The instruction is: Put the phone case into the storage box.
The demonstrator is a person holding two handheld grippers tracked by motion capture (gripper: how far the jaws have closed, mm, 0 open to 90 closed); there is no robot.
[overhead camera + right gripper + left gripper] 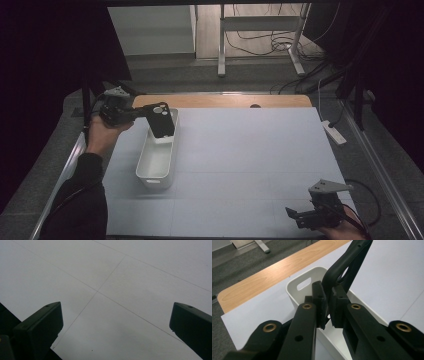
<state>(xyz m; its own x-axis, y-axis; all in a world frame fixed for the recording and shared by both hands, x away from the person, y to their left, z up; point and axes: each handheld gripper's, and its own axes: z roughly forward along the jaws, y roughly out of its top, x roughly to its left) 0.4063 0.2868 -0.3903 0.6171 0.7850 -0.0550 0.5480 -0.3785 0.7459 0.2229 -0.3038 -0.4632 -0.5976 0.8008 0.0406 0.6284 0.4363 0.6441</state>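
A black phone case [161, 121] with a round cut-out hangs upright over the far end of a white oblong bin [151, 179]. My left gripper [145, 116] is shut on the case's edge, reaching in from the bin's left side. In the left gripper view, the two pads pinch the thin black case [348, 262] just above the bin's rim [292, 287], which has a handle slot. My right gripper [296, 216] rests low at the near right corner of the table, and in the right gripper view this gripper [116, 325] stands open over bare mat.
A pale mat [250, 160] covers the table, with a strip of wooden tabletop [225, 101] showing along the far edge. Table legs and cables [260, 45] stand on the floor beyond. A white power strip [334, 132] lies off the right side.
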